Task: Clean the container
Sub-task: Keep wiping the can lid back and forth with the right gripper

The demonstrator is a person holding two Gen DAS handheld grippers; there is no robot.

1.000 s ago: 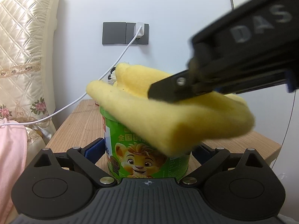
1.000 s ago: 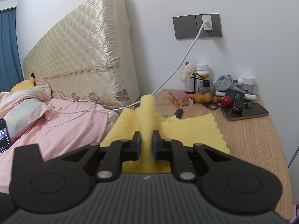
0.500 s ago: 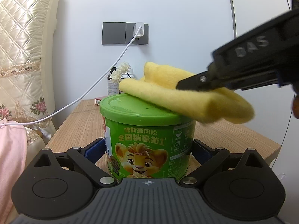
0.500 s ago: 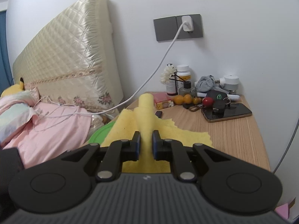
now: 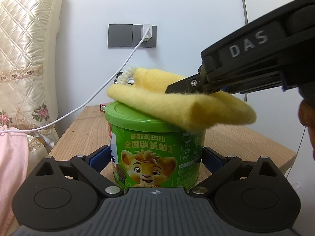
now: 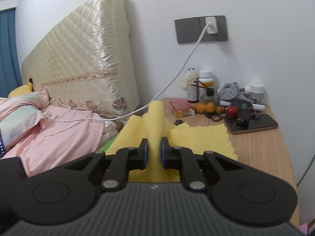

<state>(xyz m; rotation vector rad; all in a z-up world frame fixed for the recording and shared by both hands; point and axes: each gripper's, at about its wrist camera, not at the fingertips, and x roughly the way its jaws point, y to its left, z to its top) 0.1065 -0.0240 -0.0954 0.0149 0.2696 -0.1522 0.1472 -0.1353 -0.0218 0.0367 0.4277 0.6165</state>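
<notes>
bedside corner: wooden nightstand [image 5: 232,137] against a white wall, quilted cream headboard [image 5: 25,59] at the left of the frame, white charging cable [image 5: 110,84] drooping from the wall socket [image 5: 146,36] at upper centre. at lower centre of the left wrist view, green container [image 5: 155,149] standing upright on the wood, gripped between the left gripper [image 5: 155,157] pads, one blue pad pressed to each side of the can. across the green lid, upper centre to right, yellow cloth [image 5: 177,108] folded thick and resting on the rim, pinched by the right gripper [image 6: 154,151], whose fingers are closed tight on a raised ridge of cloth at centre of the right wrist view. risks, as judged: sideways wiping force enough to twist or tip the can if the left hold is shallow or slack; cloth held only by a narrow fold, so liable to slide out under drag; loose cloth edges or the gripper body sweeping toward the clutter at upper right of the right wrist view, phone [image 6: 254,123], pill bottle [image 6: 205,82], red ball [image 6: 232,110]; cable close enough at the left to snag on a wide stroke.
</notes>
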